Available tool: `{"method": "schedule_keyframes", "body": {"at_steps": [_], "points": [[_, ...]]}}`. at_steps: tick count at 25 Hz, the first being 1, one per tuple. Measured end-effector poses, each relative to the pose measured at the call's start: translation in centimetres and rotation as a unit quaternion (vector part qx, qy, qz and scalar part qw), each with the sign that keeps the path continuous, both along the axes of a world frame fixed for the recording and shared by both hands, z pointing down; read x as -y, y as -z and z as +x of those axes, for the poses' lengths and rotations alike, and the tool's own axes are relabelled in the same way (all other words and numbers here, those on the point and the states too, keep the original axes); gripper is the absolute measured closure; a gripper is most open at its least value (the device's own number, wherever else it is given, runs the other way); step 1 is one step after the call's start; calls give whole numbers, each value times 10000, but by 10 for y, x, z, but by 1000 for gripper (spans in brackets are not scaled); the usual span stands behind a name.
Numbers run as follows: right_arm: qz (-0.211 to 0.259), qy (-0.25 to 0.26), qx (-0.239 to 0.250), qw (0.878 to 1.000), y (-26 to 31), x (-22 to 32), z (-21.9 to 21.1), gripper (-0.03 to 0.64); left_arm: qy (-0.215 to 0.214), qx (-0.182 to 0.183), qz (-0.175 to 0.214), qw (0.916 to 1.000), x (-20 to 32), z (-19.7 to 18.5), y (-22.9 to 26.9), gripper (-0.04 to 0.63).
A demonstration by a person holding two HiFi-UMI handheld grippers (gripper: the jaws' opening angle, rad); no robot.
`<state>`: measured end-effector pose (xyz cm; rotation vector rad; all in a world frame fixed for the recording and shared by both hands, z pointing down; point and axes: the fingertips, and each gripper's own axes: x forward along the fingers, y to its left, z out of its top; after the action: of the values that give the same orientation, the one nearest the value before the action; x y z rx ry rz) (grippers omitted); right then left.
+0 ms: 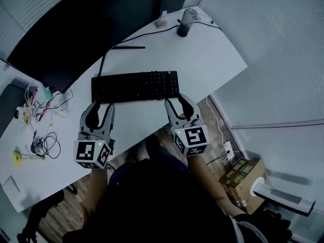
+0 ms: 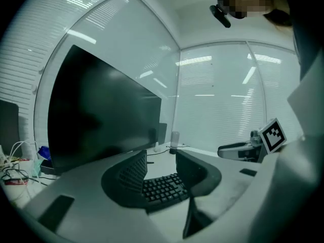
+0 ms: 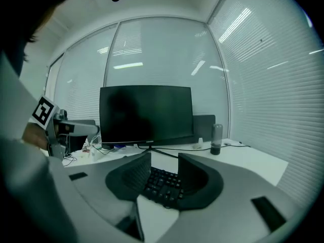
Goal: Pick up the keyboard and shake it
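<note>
A black keyboard (image 1: 134, 86) lies flat on the white desk (image 1: 207, 65), in front of the monitor. My left gripper (image 1: 101, 107) sits at the keyboard's near left corner, jaws apart, tips just at its front edge. My right gripper (image 1: 178, 103) stands the same way at the near right corner. In the left gripper view the keyboard (image 2: 162, 189) shows through the gap of the left gripper (image 2: 161, 161), with nothing pressed between the pads. In the right gripper view the keyboard (image 3: 162, 184) lies in and beyond the open gap of the right gripper (image 3: 164, 161).
A large dark monitor (image 1: 86, 24) stands behind the keyboard, its cable running past. A dark tumbler (image 1: 186, 23) is at the desk's far right. Loose cables and small items (image 1: 40, 110) clutter the left. On the floor lie a power strip (image 1: 228, 148) and a cardboard box (image 1: 243, 173).
</note>
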<state>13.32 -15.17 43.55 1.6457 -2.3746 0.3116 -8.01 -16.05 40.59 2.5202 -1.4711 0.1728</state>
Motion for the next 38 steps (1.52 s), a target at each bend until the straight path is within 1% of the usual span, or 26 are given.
{"method": "schedule_keyframes", "body": {"at_steps": [2,6,8,12,16,18,19,22,24,28,33,35,38], "points": [[-130,135,-22,9998,-13,18,11,451,192,102,-114,9997,14,0,-7,414],[-339,396,-55,9986,-35,43,28,449,629,130,-313,9974,25,-5,-29,411],[-423,476,-75,9979,-43,54,38,446,780,159,-421,9959,31,-6,-37,410],[-608,530,-94,9967,-58,69,48,437,884,257,-681,9934,42,-12,-55,396],[-867,512,-50,9949,-77,77,55,417,916,176,-978,9908,59,-24,-73,378],[-1027,469,32,9936,-88,79,57,405,841,178,-1203,9890,67,-31,-85,369],[-1118,439,85,9927,-93,80,59,399,769,142,-1370,9875,71,-33,-93,362],[-1411,335,221,9892,-108,84,64,382,599,-136,-1899,9799,81,-42,-118,329],[-1611,262,277,9862,-118,89,67,374,570,-197,-2152,9747,89,-51,-132,313],[-2067,229,321,9776,-143,97,67,364,512,74,-2496,9670,104,-67,-158,290],[-2607,151,460,9642,-171,102,66,350,533,282,-2906,9549,110,-86,-192,276],[-2791,108,514,9588,-180,104,67,345,523,263,-3031,9512,111,-90,-201,275],[-3036,22,655,9505,-193,106,69,344,508,133,-3181,9466,112,-95,-213,272]]}}
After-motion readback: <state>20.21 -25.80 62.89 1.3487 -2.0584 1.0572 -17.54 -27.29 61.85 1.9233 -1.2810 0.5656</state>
